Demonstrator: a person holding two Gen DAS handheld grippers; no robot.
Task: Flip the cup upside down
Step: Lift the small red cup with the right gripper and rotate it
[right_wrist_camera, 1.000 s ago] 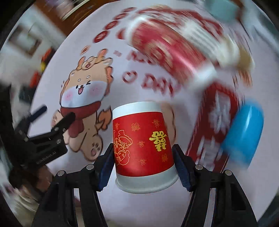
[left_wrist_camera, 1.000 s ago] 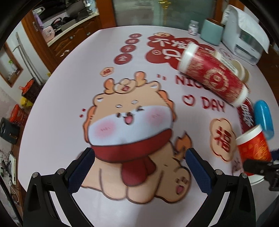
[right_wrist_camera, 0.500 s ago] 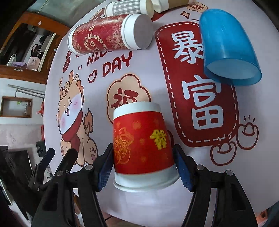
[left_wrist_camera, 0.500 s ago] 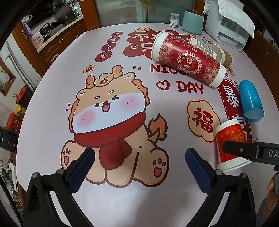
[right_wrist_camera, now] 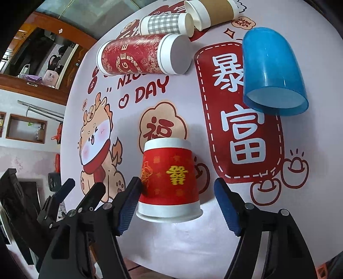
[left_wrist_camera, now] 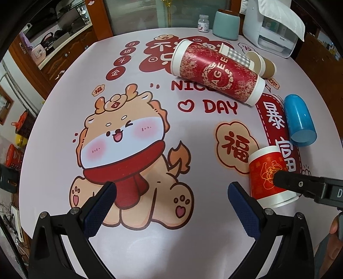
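A small red paper cup (right_wrist_camera: 169, 180) with gold characters stands upside down, rim down, on the printed table mat (right_wrist_camera: 214, 242). My right gripper (right_wrist_camera: 178, 206) is open around it; the left pad touches the cup's side and the right pad stands clear of it. The cup also shows in the left wrist view (left_wrist_camera: 269, 173), at the right, with the right gripper's finger (left_wrist_camera: 300, 184) across it. My left gripper (left_wrist_camera: 171, 206) is open and empty above the cartoon dragon print (left_wrist_camera: 128, 154).
A blue plastic cup (right_wrist_camera: 272, 70) lies on its side beyond the red cup. A tall red tumbler (right_wrist_camera: 141, 55), a checked paper cup (right_wrist_camera: 167, 23) and a brown-sleeved cup (right_wrist_camera: 212, 12) lie on their sides further back. A teal canister (left_wrist_camera: 226, 25) and a white appliance (left_wrist_camera: 272, 28) stand at the far edge.
The right gripper lowered the inverted red cup onto the mat and opened; its right pad has come off the cup. The left gripper drew back a little.
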